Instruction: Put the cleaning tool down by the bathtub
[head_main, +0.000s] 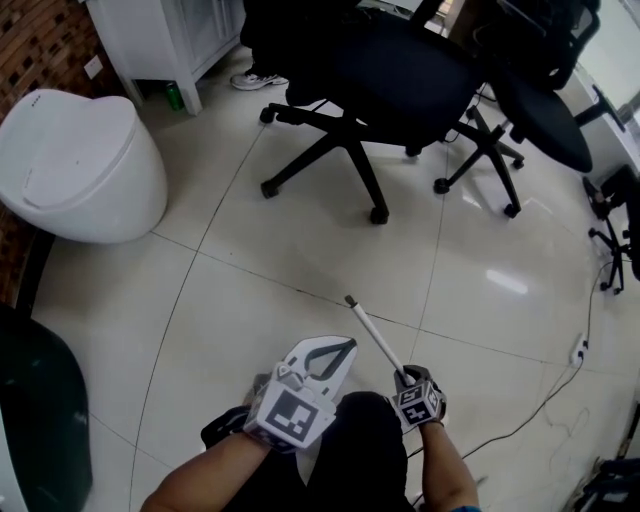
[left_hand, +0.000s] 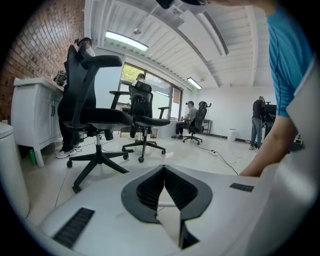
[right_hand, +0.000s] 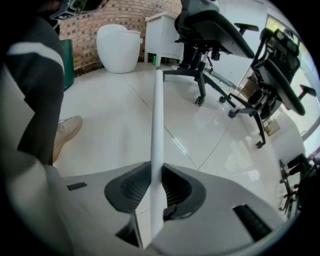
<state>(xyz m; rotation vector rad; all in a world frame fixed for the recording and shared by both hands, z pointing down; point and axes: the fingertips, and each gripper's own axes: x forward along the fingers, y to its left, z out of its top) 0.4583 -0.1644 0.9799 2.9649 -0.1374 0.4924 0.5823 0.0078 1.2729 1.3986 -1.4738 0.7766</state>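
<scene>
The long thin white cleaning stick (head_main: 372, 335) is clamped near its close end in the right tool (right_hand: 156, 169), likely for carrying over the glossy white tiled floor (head_main: 300, 260) to the dark rounded tub (head_main: 40, 420) well apart at left, with the left tool (left_hand: 164, 170) closed, empty and unneeded.

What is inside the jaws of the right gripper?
A thin white handle is clamped between the pads of the right gripper. Its far tip shows; the end behind the jaws is covered by the gripper body, so no cleaning head is seen.
</scene>
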